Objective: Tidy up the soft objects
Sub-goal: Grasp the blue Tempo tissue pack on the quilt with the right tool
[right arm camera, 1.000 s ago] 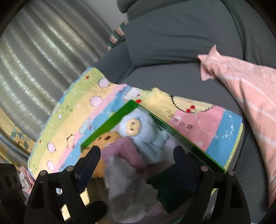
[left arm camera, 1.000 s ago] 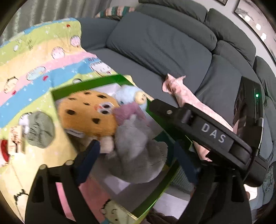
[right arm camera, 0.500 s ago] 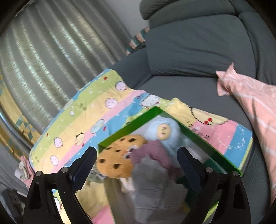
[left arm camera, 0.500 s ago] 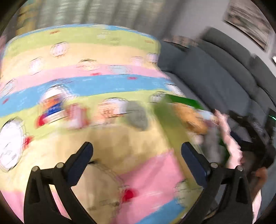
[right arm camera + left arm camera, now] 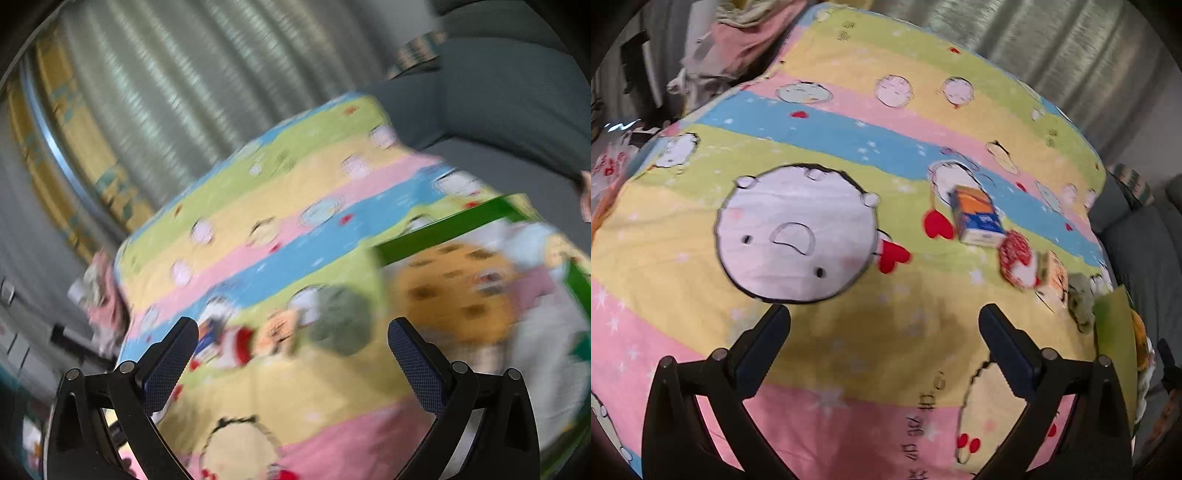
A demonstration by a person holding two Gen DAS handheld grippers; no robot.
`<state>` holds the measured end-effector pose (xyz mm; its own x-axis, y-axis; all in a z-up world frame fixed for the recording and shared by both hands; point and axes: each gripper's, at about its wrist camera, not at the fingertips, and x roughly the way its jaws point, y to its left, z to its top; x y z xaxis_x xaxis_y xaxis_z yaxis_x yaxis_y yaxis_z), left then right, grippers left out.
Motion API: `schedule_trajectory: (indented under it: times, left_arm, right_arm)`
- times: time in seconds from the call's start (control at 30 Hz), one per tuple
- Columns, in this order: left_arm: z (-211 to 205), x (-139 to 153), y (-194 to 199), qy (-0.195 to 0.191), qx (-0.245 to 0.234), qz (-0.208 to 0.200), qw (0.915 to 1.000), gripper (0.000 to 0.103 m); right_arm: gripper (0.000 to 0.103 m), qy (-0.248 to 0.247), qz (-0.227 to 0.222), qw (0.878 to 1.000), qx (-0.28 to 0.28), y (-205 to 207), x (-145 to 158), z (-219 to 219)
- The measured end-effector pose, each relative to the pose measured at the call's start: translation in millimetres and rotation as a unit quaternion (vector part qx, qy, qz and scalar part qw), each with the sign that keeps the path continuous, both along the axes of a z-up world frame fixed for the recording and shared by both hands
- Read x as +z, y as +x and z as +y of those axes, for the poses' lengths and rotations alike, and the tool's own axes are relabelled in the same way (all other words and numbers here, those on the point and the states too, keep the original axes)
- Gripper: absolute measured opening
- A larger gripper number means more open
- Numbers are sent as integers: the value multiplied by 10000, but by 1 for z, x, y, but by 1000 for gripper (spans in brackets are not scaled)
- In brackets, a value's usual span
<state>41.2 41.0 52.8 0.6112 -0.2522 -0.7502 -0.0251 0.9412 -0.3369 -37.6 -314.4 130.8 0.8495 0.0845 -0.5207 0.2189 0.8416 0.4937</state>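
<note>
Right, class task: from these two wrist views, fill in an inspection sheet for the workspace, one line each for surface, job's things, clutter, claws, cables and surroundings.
Surface: striped cartoon blanket, covering the whole work area.
Job's things: green box holding an orange spotted plush; a grey plush lies on the blanket outside it.
Clutter: small orange-and-blue carton, a red-and-white item beside it; blurred.
Claws: left claw open, nothing between its fingers; right claw opening, also empty.
Cables: nothing seen.
Surroundings: grey curtain, grey sofa, heaped cloth past the blanket's far edge.
</note>
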Motion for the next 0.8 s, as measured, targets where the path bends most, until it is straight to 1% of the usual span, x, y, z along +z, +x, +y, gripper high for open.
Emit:
schedule_trajectory:
  times: [0.03, 0.1, 0.13, 0.17, 0.2, 0.23, 0.33, 0.43, 0.5, 0.53, 0.63, 0.73, 0.8]
  left_arm:
    - [3, 0, -1, 17, 87, 28, 10000, 102]
    - [9, 6, -3, -25, 194, -77, 9998, 102]
    - [10, 8, -2, -67, 220, -114, 9997, 102]
    - [13, 10, -3, -103, 271, -160, 9995, 102]
    - [18, 12, -5, -95, 328, -187, 9992, 102]
    - [21, 13, -7, -34, 408, -202, 9990, 102]
    - [29, 14, -4, 43, 562, -175, 9983, 102]
    - [41, 16, -5, 46, 690, -181, 9974, 102]
    - [49, 18, -7, 16, 789, -222, 9966, 102]
    - [55, 19, -8, -38, 840, -239, 9962, 102]
    - [66, 20, -8, -236, 896, -196, 9955, 102]
    - [69, 20, -7, -262, 908, -169, 9954, 102]
    - [69, 21, -7, -169, 913, -180, 9955, 102]
  right_arm:
    - [103, 81, 53, 9996, 249, 13, -3, 14]
    - [103, 253, 175, 9972, 677, 38, -9, 42]
    - [103, 249, 271, 9959, 831, 48, -12, 53]
    - [103, 165, 397, 9941, 993, 59, -14, 67]
    - [103, -100, 581, 9900, 1284, 77, -17, 89]
    - [103, -287, 657, 9866, 1465, 86, -20, 104]
    - [103, -655, 889, 9779, 1776, 122, -29, 143]
    - [101, -902, 1157, 9718, 1846, 158, -41, 170]
    - [96, -1186, 1324, 9668, 1837, 177, -47, 185]
    - [95, -1344, 1441, 9631, 1833, 189, -52, 193]
    - [92, -1511, 1748, 9568, 1767, 215, -69, 202]
    - [81, -1699, 2066, 9482, 1712, 233, -87, 205]
    - [70, -1753, 2292, 9418, 1727, 241, -96, 207]
